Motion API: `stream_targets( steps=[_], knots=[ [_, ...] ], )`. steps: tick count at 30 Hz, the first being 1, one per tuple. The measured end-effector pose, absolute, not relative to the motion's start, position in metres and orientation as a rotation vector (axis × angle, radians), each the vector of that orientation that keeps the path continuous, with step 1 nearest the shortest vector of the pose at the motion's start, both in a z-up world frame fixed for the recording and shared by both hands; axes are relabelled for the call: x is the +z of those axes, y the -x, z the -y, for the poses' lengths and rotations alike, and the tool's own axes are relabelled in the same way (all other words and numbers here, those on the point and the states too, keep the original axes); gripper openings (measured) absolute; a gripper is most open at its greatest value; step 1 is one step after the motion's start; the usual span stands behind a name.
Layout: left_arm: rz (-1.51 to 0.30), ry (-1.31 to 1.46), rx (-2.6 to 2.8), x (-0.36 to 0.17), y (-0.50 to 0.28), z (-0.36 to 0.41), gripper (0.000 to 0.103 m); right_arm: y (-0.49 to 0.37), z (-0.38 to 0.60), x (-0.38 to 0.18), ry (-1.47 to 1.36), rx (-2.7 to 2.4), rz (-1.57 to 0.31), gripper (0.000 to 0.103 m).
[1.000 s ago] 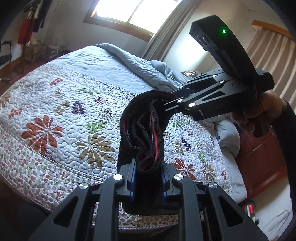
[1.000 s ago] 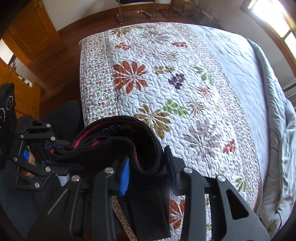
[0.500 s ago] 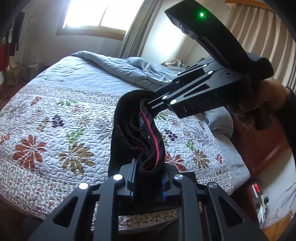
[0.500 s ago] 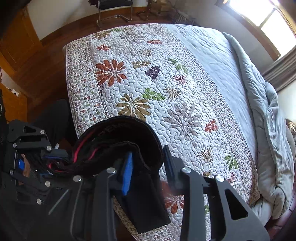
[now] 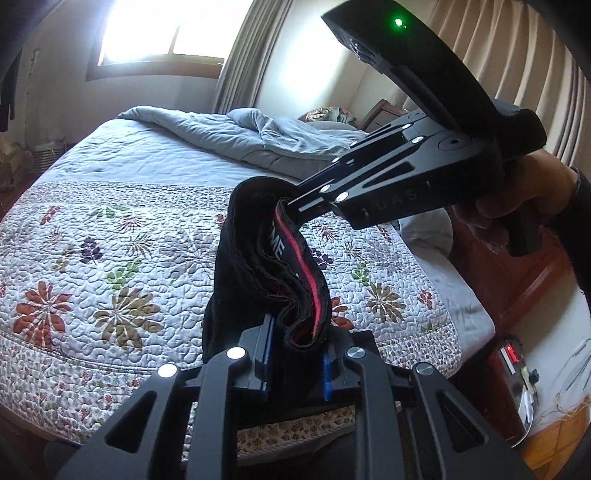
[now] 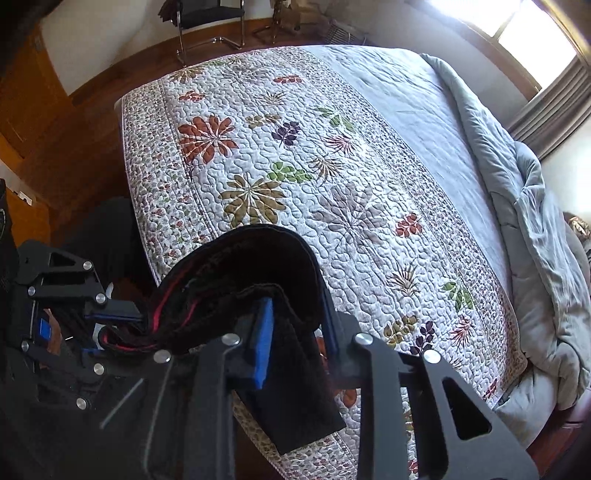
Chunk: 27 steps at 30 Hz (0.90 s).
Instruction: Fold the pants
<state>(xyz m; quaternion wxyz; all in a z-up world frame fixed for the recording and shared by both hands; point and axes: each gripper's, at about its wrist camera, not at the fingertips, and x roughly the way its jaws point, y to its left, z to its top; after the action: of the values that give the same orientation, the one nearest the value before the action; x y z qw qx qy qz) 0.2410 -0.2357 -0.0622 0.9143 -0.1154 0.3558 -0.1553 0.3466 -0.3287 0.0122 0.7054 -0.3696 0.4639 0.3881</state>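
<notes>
Two grippers hold one pair of black pants (image 5: 258, 266) in the air over the near edge of the bed, the waistband slung between them; nearest the left camera, the left gripper (image 5: 295, 354) is clenched on the bunched waistband, its blue pads pinching the black cloth, whose red inner stripe curls up out of the jaws; from there the band rises to the right gripper (image 5: 291, 201), which a person's hand (image 5: 517, 206) carries at the right, a green light glowing on its housing; in the right wrist view the right gripper (image 6: 295, 332) has a fold of the same dark cloth between its blue pads, the jaws closing on it, while a flap of the pants (image 6: 295, 398) hangs below; the left gripper (image 6: 110, 328) shows at the left edge, gripping the other end of the band; beneath and beyond lies a quilted bedspread (image 5: 110, 258) with printed flowers and leaves in red, olive, green and purple; farther back a grey-blue duvet (image 5: 258, 136) is bunched toward the head of the bed; behind it stand a bright window (image 5: 162, 33) and pale curtains (image 5: 517, 74).
</notes>
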Motion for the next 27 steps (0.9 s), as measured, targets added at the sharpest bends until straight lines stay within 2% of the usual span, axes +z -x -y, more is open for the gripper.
stream_targets(
  steps=[27],
  knots=[
    [-0.754,0.192,-0.439,-0.08,-0.269,0.294,0.019,-0.366,0.399,-0.014,0.759,0.849,-1.03,0.019]
  ],
)
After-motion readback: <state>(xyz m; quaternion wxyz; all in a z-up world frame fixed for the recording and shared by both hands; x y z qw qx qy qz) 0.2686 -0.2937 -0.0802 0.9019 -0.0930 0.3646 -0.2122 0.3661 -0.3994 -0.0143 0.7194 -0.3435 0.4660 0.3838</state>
